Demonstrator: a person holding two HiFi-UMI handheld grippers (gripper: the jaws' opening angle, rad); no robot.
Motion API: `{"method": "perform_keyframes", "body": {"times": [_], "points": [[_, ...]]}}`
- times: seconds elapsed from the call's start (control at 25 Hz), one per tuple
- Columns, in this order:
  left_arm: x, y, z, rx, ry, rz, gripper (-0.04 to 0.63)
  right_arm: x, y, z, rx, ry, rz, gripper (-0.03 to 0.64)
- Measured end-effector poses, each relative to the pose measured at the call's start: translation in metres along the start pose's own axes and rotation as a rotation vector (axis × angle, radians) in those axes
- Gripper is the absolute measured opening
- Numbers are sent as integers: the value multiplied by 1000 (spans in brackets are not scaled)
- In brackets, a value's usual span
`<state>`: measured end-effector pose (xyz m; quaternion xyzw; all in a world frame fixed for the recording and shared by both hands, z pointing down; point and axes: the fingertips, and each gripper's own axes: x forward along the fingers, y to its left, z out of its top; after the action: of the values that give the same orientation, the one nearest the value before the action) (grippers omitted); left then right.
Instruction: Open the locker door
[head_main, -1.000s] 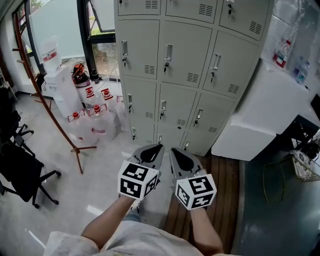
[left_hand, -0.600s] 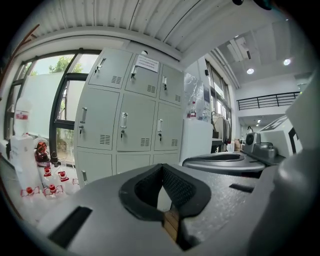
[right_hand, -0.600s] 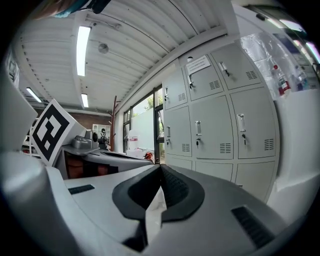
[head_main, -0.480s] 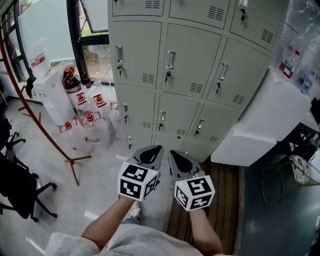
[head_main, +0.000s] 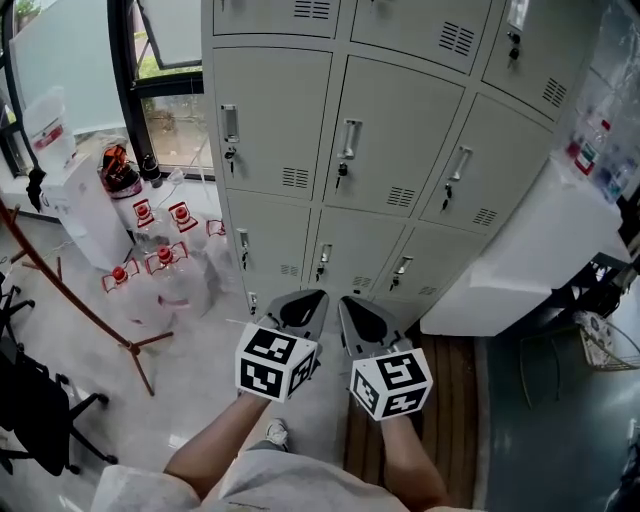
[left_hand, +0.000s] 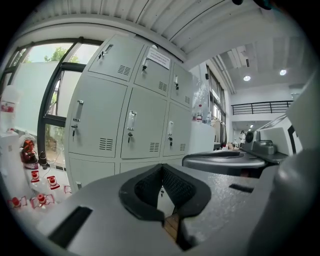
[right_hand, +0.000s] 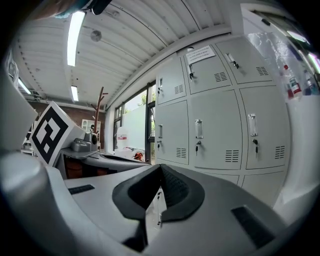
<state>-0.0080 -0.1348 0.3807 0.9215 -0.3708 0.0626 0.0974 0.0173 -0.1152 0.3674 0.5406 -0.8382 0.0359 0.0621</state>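
Left hand-held gripper, right hand-held gripper face lockers.

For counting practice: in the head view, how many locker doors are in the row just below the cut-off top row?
3: the left door by the window, the middle door, the right door by the white counter. None in that row seems hidden.

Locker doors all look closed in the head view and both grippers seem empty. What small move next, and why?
Probably carry the right gripper forward and up toward the centre door's handle. Every door in view is closed, and both it and the left gripper are shut, empty and well short of the lockers, so nothing can be gripped yet.
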Motion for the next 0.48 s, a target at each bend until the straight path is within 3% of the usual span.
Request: {"method": "perform_keyframes", "body": {"times": [0.48], "points": [[33, 64, 20, 9, -7, -75, 6, 67, -11, 18, -7, -11, -83, -2]]}}
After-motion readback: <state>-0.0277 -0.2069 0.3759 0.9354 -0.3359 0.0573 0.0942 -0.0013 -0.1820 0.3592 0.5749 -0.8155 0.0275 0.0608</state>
